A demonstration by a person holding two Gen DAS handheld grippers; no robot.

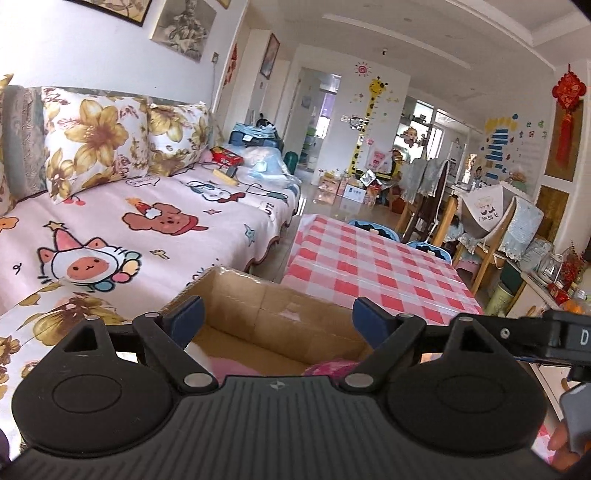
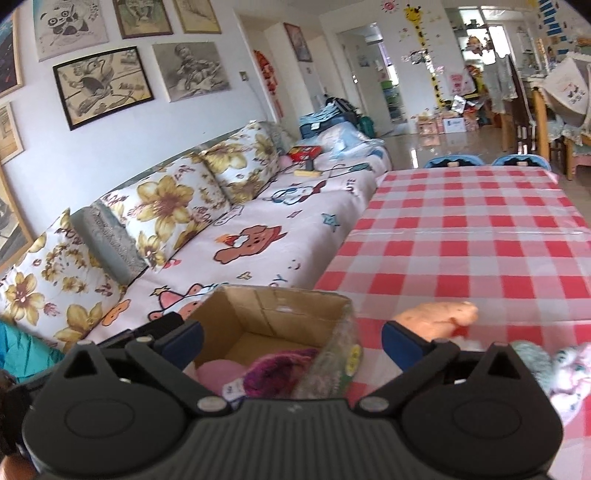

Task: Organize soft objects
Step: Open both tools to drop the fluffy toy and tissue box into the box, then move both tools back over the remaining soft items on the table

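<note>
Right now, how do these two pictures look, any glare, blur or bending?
Left wrist view: daylit, sharp; fisheye curves the ceiling and darkens the corners; floor glares. Right wrist view: same bending, wall frames tilt; sheen streak across the tablecloth; soft toy at the right edge is smeared.

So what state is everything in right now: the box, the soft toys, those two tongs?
cardboard box: open on top, partly filled
pink soft item: lying inside the box
purple knitted item: lying inside the box
orange plush: lying on the checked tablecloth, outside the box
pale fluffy toy: on the tablecloth, outside the box
left tongs: wide open, empty
right tongs: wide open, empty
</note>
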